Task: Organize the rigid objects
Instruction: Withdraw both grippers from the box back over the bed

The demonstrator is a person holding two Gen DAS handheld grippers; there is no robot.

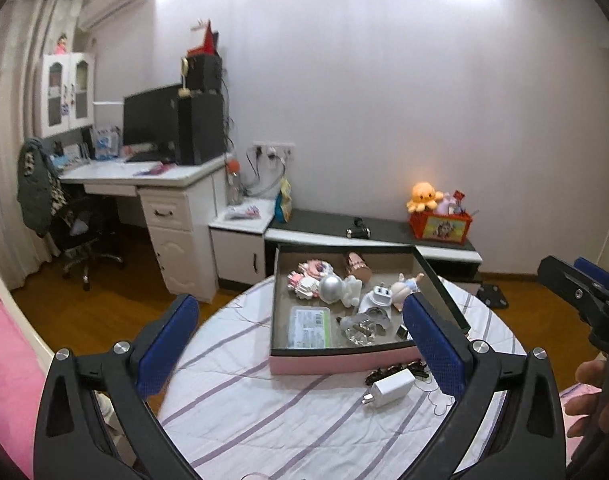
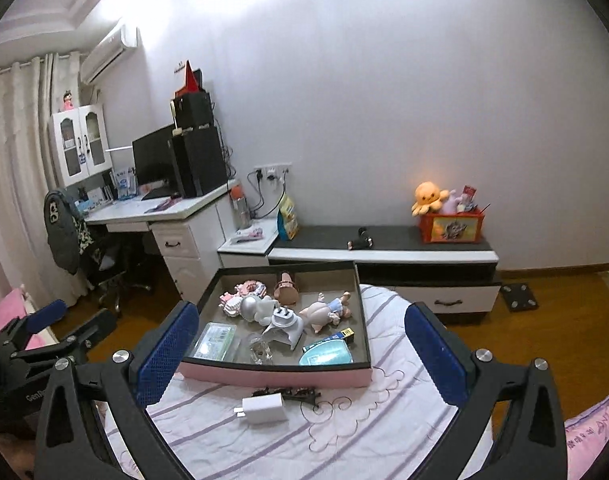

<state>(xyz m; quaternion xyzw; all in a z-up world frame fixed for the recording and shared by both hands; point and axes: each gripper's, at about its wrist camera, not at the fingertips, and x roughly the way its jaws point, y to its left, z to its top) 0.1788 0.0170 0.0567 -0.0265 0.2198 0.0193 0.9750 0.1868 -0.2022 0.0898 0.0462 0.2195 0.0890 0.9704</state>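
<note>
A pink-sided tray [image 1: 336,362] [image 2: 272,376] sits on a round table with a striped cloth [image 1: 264,420] [image 2: 364,432]. The tray holds several small toys, a white plug adapter [image 2: 282,322] and a clear case [image 2: 216,340]. In front of the tray lie a white charger [image 1: 388,389] [image 2: 263,409] and a dark hair clip [image 1: 396,372] [image 2: 288,393]. My left gripper [image 1: 304,348] is open and empty, above the table's near side. My right gripper [image 2: 300,360] is open and empty, above the tray's front edge; it also shows at the right of the left wrist view [image 1: 584,284].
A low TV cabinet [image 2: 384,254] stands behind the table with a red toy bin [image 2: 450,228]. A white desk [image 1: 144,176] with a monitor and an office chair [image 1: 80,232] stand at the left. A pink bed edge [image 1: 4,340] is at the near left.
</note>
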